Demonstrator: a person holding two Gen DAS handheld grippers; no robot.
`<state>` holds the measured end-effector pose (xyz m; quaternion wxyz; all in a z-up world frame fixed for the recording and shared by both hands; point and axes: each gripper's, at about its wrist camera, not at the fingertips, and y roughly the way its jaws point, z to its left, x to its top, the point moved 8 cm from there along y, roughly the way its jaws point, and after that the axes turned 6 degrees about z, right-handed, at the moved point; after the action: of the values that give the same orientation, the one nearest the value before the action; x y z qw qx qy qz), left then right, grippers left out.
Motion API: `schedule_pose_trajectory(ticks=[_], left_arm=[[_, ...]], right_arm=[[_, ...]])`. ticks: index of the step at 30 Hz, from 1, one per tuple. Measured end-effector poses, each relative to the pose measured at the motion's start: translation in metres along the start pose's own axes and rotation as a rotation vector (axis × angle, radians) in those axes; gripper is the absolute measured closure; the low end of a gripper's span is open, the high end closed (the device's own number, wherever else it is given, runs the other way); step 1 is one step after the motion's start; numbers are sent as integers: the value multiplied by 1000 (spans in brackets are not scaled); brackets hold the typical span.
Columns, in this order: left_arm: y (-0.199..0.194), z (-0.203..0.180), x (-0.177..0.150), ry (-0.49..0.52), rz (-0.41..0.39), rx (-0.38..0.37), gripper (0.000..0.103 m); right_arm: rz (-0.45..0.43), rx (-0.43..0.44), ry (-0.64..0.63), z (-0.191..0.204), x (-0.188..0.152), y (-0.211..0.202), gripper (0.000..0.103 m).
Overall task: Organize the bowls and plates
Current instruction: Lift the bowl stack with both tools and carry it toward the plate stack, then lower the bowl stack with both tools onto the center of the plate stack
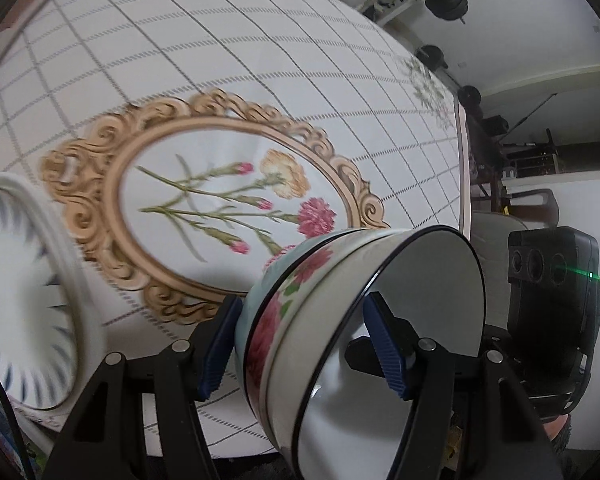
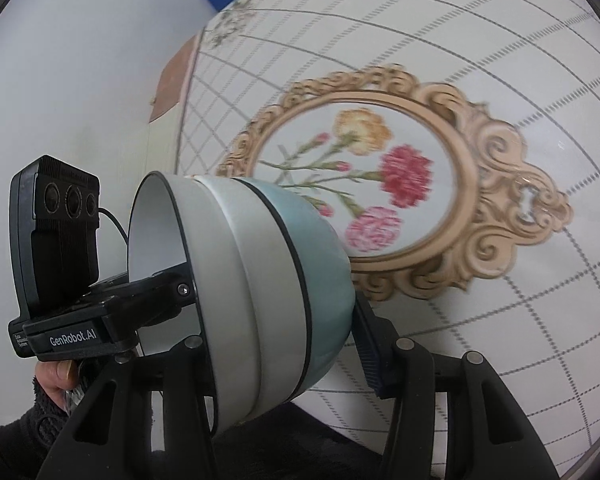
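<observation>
Checked floral cloth covered the desk (image 1: 260, 60). Both grippers, left (image 1: 300, 344) and right (image 2: 280, 320), pinched one stacked bowl pair (image 1: 320, 320) by opposite rims, tilted above the desk. Uneven lifting could slip the nested bowls apart onto the plate (image 1: 24, 300) below.

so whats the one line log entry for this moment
left tongs: shut on bowl wall | right tongs: shut on same bowl | bowl: tilted, above tablecloth | striped plate: at left
</observation>
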<state>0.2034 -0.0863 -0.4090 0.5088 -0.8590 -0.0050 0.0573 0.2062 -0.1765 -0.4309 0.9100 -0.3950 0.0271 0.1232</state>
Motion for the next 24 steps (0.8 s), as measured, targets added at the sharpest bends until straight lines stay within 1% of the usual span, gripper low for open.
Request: schedule_pose_trajectory(ticks=[4,8,13,19,24], left_arm=[[-25,23,-4,-11,-24,3,42],[-50,56,-7,-16,-34,13,42],[-79,98,-8,16,-19,32,42],[-97,140,-3,67,12,46,42],[-98,167,1,89,39,52,42]], right_arm=[[4,-2,-30,38,2,16,51],[4,4,-40,73,1,39,51],[-23,16,-13,119,1,77,51],[-51,31,30,151,4,112,51],[-64,31,67,161,7,137,51]])
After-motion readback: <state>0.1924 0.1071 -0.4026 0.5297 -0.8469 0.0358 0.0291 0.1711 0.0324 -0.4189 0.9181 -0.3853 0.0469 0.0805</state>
